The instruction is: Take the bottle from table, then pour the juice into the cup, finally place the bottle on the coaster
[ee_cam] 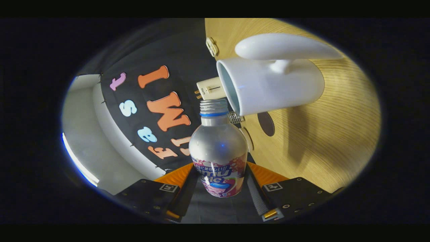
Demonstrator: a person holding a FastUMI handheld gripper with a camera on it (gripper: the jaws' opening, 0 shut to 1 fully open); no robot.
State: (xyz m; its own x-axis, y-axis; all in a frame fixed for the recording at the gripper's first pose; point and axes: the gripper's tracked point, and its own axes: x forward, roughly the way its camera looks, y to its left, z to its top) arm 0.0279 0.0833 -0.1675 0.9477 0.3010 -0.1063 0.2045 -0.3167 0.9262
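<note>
Your jaws (pixel 218 188) are clenched on the bottle (pixel 218 148), one finger pressing each side of its labelled lower body. The whole scene is rolled over: the wooden tabletop (pixel 329 134) stands like a wall on one side and the booth's dark cloth on the other. The bottle's open threaded neck, ringed by a blue band, points ahead of the fingers and sits just beside the rim of the white cup (pixel 268 84), close under the cup's mouth; whether they touch you cannot tell. The cup's handle lies on the side away from the bottle. Just beyond the neck, a cream plug-like block (pixel 210 89) lies at the tabletop's edge, and a small metal grid (pixel 235 117) peeks out between neck and cup. A dark round coaster (pixel 266 123) lies on the wood near the cup's rim, with bare wood beyond it. The bottle's label carries blue lettering, too curved and partial to read.
</note>
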